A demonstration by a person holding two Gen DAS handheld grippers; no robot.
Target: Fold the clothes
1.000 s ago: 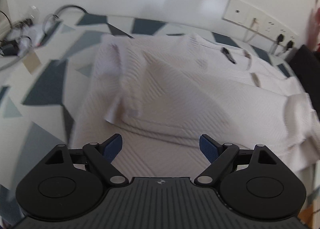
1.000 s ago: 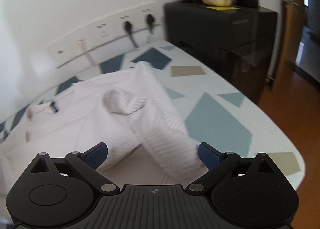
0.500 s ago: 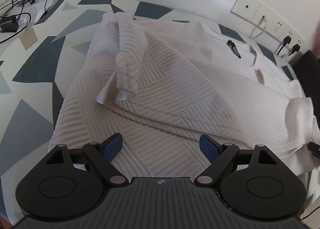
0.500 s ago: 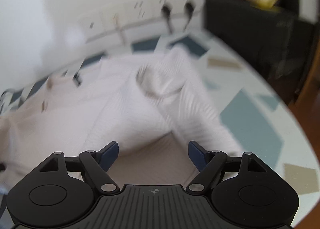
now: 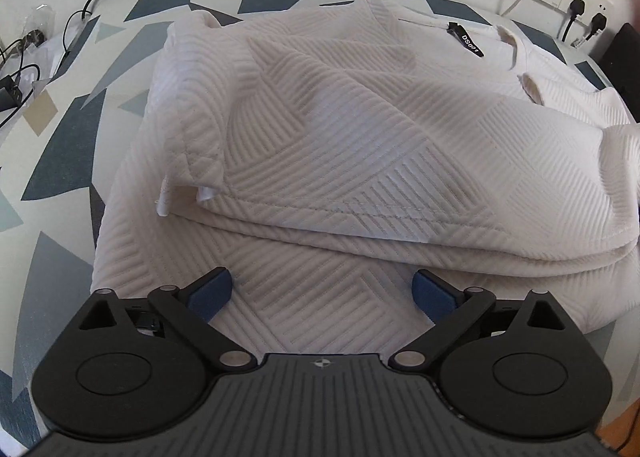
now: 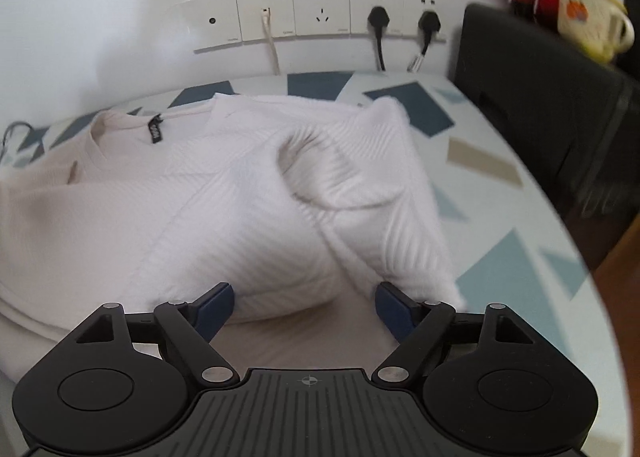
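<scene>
**Two open grippers over a half-folded white garment**

At the far left we are seeing a bundle of black cables (image 5: 24, 57) lying on the table (image 5: 60, 161), which is wearing a cover with blue, grey and beige shapes. Moving right, we are looking at the white garment (image 5: 340, 145), a ribbed knit piece that is lying in the middle of the table. Its upper layer is folded over the lower layer, and the hem of the fold is running across the near part of the cloth. A black neck label (image 5: 468, 39) is showing at the far side.

We are holding the left gripper (image 5: 322, 293) above the near edge of the garment. Its jaws are opening and are standing wide; the cloth is lying under them, but the blue pads (image 5: 210, 289) are not pressing it.

Further right, we are holding the right gripper (image 6: 306, 303) above the near right part of the garment (image 6: 240, 197), where a folded sleeve is making a thick ridge. Its jaws are spread apart, and nothing is pinched between them.

On the far wall a row of sockets (image 6: 320, 15) is carrying two black plugs. At the far right a black cabinet (image 6: 560, 117) is standing beside the table, with a blurred mug (image 6: 592, 25) on top.
</scene>
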